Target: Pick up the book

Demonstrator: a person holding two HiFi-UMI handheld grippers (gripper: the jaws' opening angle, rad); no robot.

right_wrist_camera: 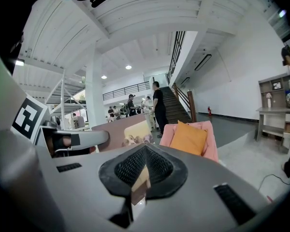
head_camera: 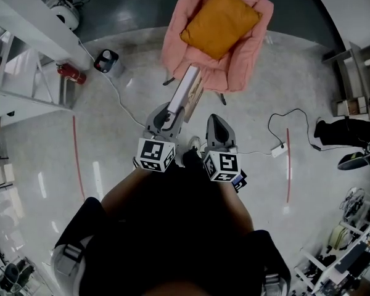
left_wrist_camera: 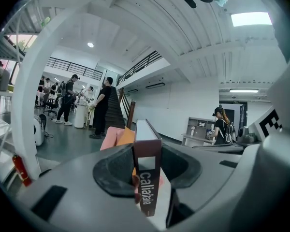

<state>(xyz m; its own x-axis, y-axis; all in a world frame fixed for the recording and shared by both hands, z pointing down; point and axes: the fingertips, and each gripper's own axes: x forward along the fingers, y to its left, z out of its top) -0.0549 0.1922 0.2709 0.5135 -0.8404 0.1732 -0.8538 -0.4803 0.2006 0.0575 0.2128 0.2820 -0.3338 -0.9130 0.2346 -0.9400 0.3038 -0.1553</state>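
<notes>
Left gripper view shows the left gripper [left_wrist_camera: 146, 164] clamped on the spine end of the book [left_wrist_camera: 149, 180], which juts out roughly level in the air toward the front edge of the pink armchair [head_camera: 254, 49]. Held by one end only, the long book could sag or twist out of the pads and drop to the floor [head_camera: 120, 162]. The right gripper [right_wrist_camera: 142, 170], jaws together and empty just beside it, gives no support.

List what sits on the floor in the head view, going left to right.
Red fire extinguisher → dark canister → pink armchair → white plug adapter → grey shelf unit. The book is left out, since it overlaps the armchair.
</notes>
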